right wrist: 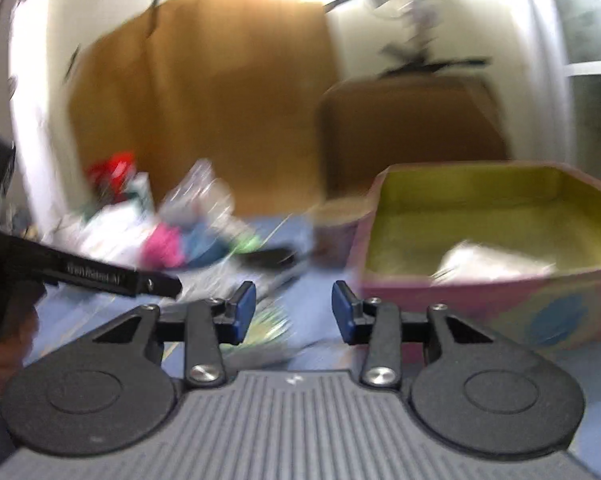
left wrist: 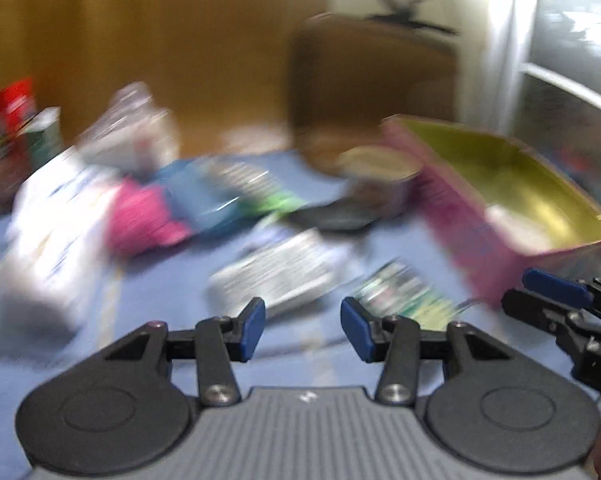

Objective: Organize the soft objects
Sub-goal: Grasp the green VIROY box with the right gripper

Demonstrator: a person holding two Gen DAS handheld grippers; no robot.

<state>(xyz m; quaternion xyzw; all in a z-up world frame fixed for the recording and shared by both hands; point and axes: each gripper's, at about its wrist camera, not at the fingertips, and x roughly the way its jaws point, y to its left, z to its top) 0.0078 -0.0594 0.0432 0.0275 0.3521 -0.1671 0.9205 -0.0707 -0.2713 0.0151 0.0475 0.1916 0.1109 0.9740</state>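
Observation:
Both views are blurred. A pink box (left wrist: 460, 216) (right wrist: 460, 300) with a yellow-green inside stands on the blue cover at the right, and a white soft packet (right wrist: 492, 264) lies in it. Left of it lies a heap: a pink cloth (left wrist: 140, 216) (right wrist: 162, 246), a blue cloth (left wrist: 196, 196), a big white package (left wrist: 56, 224), a printed packet (left wrist: 276, 272) and a green-white packet (left wrist: 400, 292). My left gripper (left wrist: 302, 328) hangs open over the cover just short of the printed packet, with nothing between its pads. My right gripper (right wrist: 293, 312) is open and empty beside the box's left corner.
A brown cardboard box (left wrist: 372, 88) stands behind the pink box, with a round tin (left wrist: 380, 176) and a dark flat item (left wrist: 332, 216) in front of it. Red packaging (left wrist: 8, 120) sits at the far left. The right gripper's fingers (left wrist: 548, 290) show at the left view's right edge.

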